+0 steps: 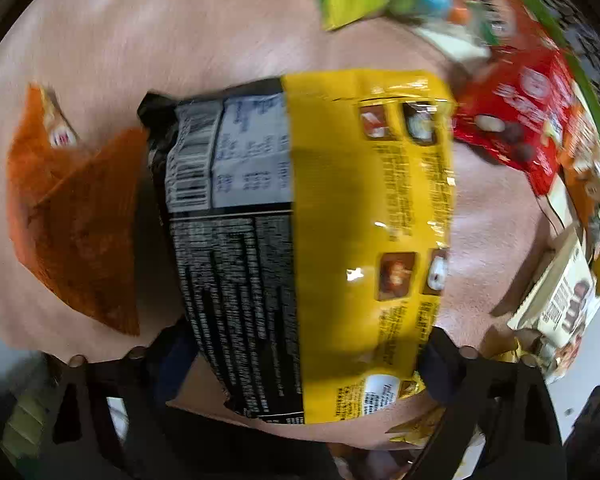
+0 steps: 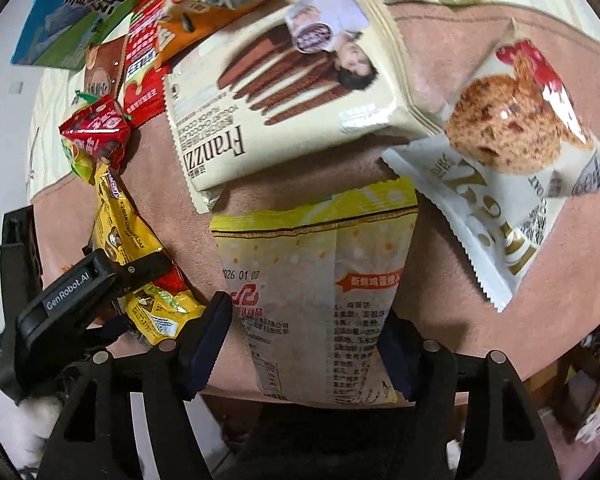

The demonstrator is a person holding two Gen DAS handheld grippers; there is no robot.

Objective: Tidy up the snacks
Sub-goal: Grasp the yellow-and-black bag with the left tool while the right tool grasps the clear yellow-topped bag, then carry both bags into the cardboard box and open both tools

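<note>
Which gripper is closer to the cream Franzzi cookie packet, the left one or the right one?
Right. The right gripper is just below the Franzzi packet, straddling a pale egg-biscuit bag. The left gripper holds a yellow-black packet further aside.

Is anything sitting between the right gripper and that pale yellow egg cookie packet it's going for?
Nothing visible does. The pale yellow packet already lies between the fingers of the right gripper, on the pink cloth. The Franzzi packet lies beyond its top edge, not in the way.
</note>
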